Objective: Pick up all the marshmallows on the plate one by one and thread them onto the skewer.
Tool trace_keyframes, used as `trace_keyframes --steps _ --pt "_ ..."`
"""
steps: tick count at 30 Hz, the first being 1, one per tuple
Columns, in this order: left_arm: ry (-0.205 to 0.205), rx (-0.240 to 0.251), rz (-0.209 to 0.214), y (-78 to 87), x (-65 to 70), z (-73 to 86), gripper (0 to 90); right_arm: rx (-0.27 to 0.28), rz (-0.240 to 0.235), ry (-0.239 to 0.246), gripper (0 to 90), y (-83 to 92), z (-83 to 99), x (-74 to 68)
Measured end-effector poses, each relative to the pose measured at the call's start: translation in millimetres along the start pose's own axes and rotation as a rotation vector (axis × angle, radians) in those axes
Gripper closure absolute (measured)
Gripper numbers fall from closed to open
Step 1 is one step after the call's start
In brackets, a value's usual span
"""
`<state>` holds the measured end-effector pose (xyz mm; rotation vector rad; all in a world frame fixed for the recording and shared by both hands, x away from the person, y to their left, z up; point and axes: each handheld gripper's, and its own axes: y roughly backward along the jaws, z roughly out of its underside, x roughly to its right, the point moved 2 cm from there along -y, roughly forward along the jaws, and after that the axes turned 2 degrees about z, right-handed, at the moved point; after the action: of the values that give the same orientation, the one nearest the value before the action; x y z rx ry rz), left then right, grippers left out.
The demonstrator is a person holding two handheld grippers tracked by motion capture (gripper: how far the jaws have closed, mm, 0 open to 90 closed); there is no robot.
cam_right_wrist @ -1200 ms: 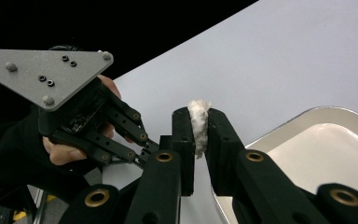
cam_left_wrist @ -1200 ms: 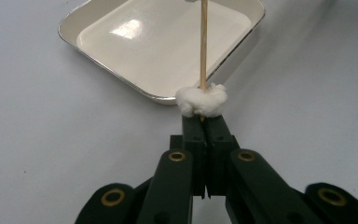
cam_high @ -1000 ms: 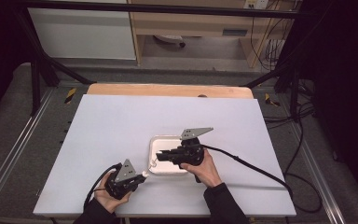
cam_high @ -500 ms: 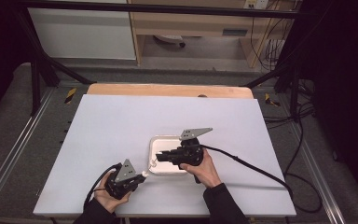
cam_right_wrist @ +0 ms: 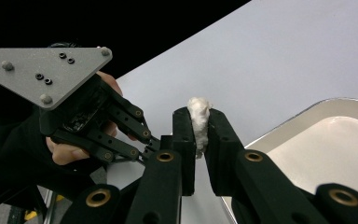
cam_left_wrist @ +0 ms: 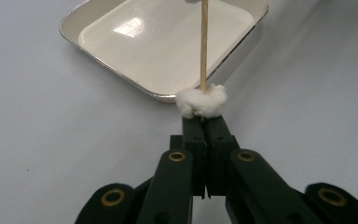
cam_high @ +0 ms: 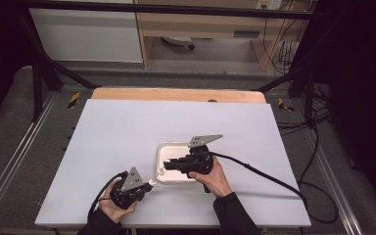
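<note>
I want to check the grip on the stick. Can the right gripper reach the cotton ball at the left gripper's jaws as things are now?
Probably not yet. The right gripper is already shut on cotton wad, so it would have to let go first. The cotton ball itself sits exposed beyond the left gripper, beside the tray.

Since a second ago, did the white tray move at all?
No. In the high view the white tray sits at the same spot on the table, just as far from its near edge as before.

A white table (cam_high: 127, 132) fills the centre of the frame, a wooden strip (cam_high: 176, 94) along its far edge. Grey carpet (cam_high: 10, 142) lies either side; wooden shelving (cam_high: 200, 24) and a white cabinet (cam_high: 85, 34) stand at the top
</note>
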<state>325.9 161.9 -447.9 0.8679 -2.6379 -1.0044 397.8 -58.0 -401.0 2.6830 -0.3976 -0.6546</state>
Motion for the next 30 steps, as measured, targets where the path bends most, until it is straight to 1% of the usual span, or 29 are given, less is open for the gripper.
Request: trace_keyframes --steps 12,16,19,21,23,24,25,26,27,28,30 --pt "-0.001 0.001 0.001 -0.5 0.7 -0.1 89.0 0.000 -0.018 -0.015 84.1 -2.2 0.8 1.0" --pt "0.001 -0.007 0.002 -1.3 0.7 0.6 89.0 -0.001 -0.005 -0.020 84.0 -3.9 2.2 2.3" --pt "0.009 0.006 0.008 0.0 -0.5 0.4 89.0 0.010 -0.002 -0.023 83.8 -4.7 1.7 2.1" --pt "0.032 0.020 0.025 0.7 -2.1 -1.0 89.0 0.018 0.003 -0.020 83.0 -3.3 0.2 2.1" --pt "0.049 0.043 0.038 1.2 -3.7 -1.9 89.0 0.038 0.016 -0.006 81.6 -1.6 -1.5 1.5" --pt "0.056 0.053 0.042 1.9 -4.2 -2.2 89.0 0.048 0.025 -0.007 80.8 -0.6 -2.3 0.9" --pt "0.057 0.060 0.042 2.7 -4.4 -2.3 89.0 0.055 0.033 -0.003 79.6 0.4 -2.8 0.4" --pt "0.054 0.067 0.040 3.5 -4.5 -2.2 89.0 0.062 0.052 0.000 66.0 1.3 -3.3 -0.1" --pt "0.055 0.070 0.038 3.9 -4.5 -2.2 89.0 0.074 0.085 -0.011 57.4 1.5 -4.0 0.6" --pt "0.055 0.071 0.039 3.9 -4.6 -2.2 89.0 0.071 0.092 -0.016 56.1 2.1 -4.3 1.3" --pt "0.052 0.080 0.038 4.5 -4.6 -2.4 89.0 0.079 0.094 -0.022 48.1 2.3 -4.8 0.8"
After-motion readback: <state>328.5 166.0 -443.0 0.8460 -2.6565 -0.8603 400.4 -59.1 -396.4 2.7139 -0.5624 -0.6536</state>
